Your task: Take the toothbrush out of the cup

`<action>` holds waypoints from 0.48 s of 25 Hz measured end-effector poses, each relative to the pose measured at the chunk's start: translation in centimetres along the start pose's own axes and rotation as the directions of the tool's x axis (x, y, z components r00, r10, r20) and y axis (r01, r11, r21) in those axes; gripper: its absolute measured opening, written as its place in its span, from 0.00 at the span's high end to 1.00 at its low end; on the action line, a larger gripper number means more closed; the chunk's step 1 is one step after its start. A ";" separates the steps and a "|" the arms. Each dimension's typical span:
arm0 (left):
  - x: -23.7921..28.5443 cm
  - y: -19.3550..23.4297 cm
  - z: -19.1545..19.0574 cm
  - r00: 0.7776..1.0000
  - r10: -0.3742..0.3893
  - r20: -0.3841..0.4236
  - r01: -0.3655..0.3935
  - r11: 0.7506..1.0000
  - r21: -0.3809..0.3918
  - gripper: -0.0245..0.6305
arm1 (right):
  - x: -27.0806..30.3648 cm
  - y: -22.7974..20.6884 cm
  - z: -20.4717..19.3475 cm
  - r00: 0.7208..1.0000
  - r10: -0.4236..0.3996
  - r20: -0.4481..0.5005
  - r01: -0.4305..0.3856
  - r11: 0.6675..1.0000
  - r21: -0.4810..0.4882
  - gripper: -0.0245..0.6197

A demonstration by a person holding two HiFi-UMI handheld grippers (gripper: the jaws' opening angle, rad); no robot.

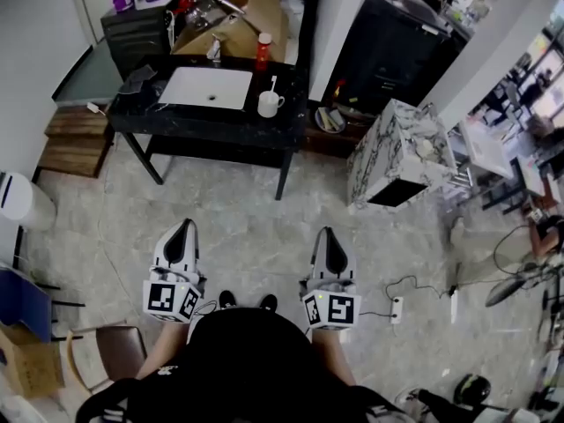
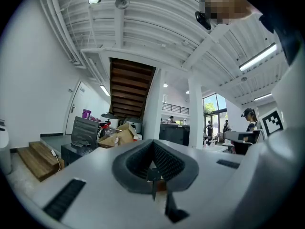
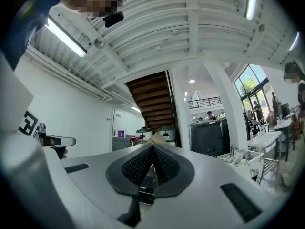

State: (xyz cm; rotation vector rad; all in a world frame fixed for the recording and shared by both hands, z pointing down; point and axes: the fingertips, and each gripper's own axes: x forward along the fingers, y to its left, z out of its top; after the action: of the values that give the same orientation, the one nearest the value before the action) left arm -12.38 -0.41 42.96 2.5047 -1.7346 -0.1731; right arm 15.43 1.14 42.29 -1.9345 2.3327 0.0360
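Observation:
A white cup (image 1: 269,103) stands on the black table (image 1: 211,126), to the right of a white sink (image 1: 207,87). A toothbrush (image 1: 272,84) sticks up out of the cup. Both grippers are held low, in front of the person's body and far short of the table, over the floor. My left gripper (image 1: 182,228) has its jaws together with nothing between them, and in the left gripper view its tips (image 2: 153,144) meet. My right gripper (image 1: 326,233) is likewise shut and empty, its pads (image 3: 152,150) closed to a point. From the two gripper views I cannot make out the cup.
A red bottle (image 1: 263,50) and a cardboard box (image 1: 238,16) sit behind the sink. A marble-patterned cabinet (image 1: 397,152) stands right of the table, wooden steps (image 1: 70,139) to its left. A power strip (image 1: 397,309) with its cable lies on the floor; a chair (image 1: 110,351) is at lower left.

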 end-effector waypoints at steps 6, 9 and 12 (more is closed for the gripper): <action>0.0 0.1 -0.1 1.000 0.001 0.001 -0.001 1.000 0.002 0.96 | 0.2 0.2 0.1 1.000 0.007 0.008 -0.007 1.000 -0.005 0.93; 0.2 0.2 -0.2 1.000 -0.001 0.000 0.001 1.000 -0.003 0.96 | 0.3 0.2 0.0 1.000 0.003 0.008 -0.003 1.000 -0.007 0.92; 0.2 0.3 -0.5 1.000 -0.007 0.004 0.007 1.000 -0.005 0.96 | 0.3 0.2 -0.2 1.000 -0.002 0.006 0.002 1.000 -0.005 0.92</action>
State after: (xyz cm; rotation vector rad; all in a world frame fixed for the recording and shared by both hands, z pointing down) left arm -12.48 -0.70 43.46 2.5093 -1.7247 -0.1836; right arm 15.16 0.87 42.46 -1.9357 2.3295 0.0478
